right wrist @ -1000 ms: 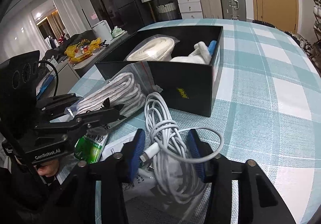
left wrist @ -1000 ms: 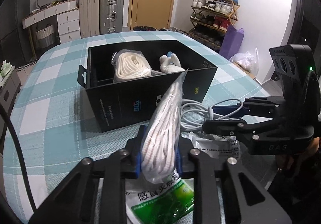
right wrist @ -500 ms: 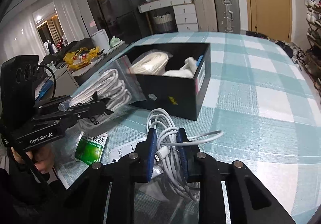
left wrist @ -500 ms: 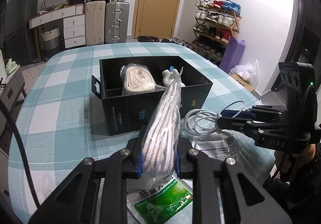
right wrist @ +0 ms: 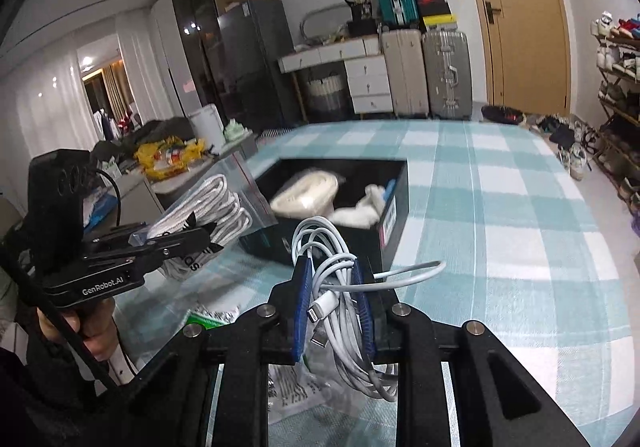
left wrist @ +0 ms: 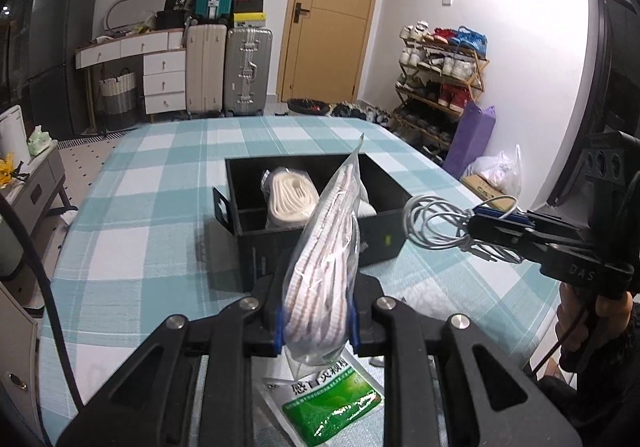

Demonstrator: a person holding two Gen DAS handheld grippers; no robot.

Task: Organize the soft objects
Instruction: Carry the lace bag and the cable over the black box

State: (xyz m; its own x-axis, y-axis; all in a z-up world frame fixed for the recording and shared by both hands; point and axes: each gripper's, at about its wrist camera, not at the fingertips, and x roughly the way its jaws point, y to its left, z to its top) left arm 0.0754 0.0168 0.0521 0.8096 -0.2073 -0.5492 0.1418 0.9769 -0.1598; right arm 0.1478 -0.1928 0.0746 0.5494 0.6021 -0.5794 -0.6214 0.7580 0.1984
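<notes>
My left gripper [left wrist: 316, 321] is shut on a clear bag of white laces [left wrist: 326, 259], held upright above the table in front of the black box [left wrist: 256, 247]. In the right wrist view that bag of laces [right wrist: 208, 215] hangs left of the black box [right wrist: 394, 231]. My right gripper [right wrist: 332, 307] is shut on a coiled white charging cable [right wrist: 340, 287], lifted clear of the table. From the left wrist view the cable [left wrist: 436, 223] hangs at the right gripper [left wrist: 480, 225] beside the box. The box holds a bagged cream roll [left wrist: 290, 195] and a white cloth [right wrist: 358, 207].
A green sachet [left wrist: 332, 403] and clear packets [right wrist: 296, 387] lie on the checked tablecloth [right wrist: 520, 247] under the grippers. A person's hand [right wrist: 92, 331] holds the left tool. Suitcases [left wrist: 248, 75], a drawer unit and a shoe rack [left wrist: 440, 79] stand beyond the table.
The right gripper closed on the cable and lifted it off the table. The left gripper rose with the bag of laces; both now sit higher and farther back from the box.
</notes>
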